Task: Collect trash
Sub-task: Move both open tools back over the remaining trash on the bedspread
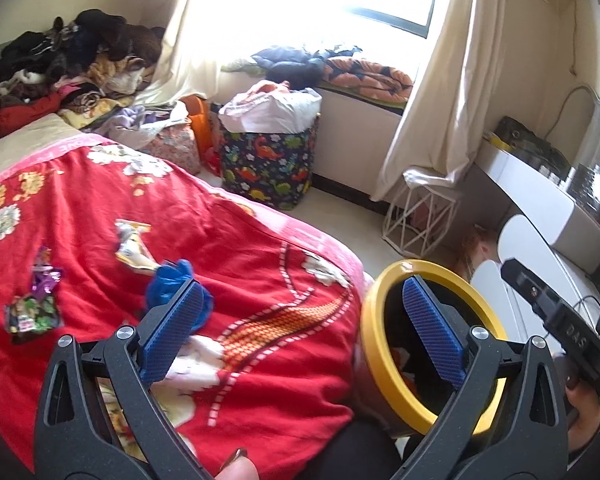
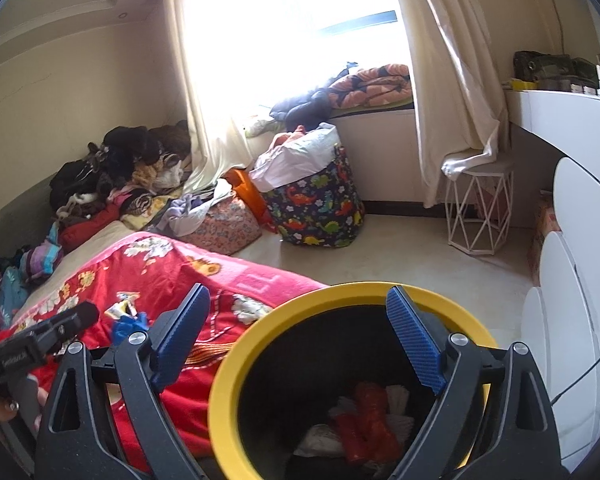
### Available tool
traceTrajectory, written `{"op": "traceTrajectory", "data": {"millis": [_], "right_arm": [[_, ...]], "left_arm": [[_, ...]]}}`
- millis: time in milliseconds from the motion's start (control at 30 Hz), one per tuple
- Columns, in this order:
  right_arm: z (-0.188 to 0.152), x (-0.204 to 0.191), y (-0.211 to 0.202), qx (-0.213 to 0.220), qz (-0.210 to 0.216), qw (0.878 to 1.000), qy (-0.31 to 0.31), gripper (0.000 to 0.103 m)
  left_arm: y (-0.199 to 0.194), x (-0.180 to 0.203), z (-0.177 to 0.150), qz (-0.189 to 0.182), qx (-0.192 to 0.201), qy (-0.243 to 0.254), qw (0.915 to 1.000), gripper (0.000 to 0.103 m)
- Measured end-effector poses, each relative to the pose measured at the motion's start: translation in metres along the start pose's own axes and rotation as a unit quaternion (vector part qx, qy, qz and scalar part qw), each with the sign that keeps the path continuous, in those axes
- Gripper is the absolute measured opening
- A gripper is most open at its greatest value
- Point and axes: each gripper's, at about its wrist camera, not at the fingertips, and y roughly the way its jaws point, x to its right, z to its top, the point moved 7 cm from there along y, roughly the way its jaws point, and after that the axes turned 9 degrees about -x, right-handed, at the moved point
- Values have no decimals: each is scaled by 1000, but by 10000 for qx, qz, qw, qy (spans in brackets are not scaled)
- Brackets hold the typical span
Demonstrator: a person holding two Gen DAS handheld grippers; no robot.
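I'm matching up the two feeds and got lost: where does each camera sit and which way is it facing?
Left wrist: sits on the left gripper, open above the red blanket, facing wrappers and a blue bag; a thumb shows.
Right wrist: sits on the right gripper, open above the yellow-rimmed bin, facing the window.
Shared: blanket, bin, dinosaur basket, each other's gripper.

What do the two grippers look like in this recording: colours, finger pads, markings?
Both match: the left gripper and right gripper have matte black linkage arms with silver pivot bolts and triangular cut-outs. The fingers carry blue ribbed pads. The black body of the right gripper, seen in the left view, bears partly legible white lettering. No cables show on either.
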Motion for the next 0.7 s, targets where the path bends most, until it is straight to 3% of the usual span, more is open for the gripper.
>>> {"op": "traceTrajectory", "data": {"millis": [700], "right_arm": [[9, -120, 35, -316, 784, 9915, -989, 90]], "left_arm": [[-35, -101, 26, 734, 515, -557, 9944, 92]]}}
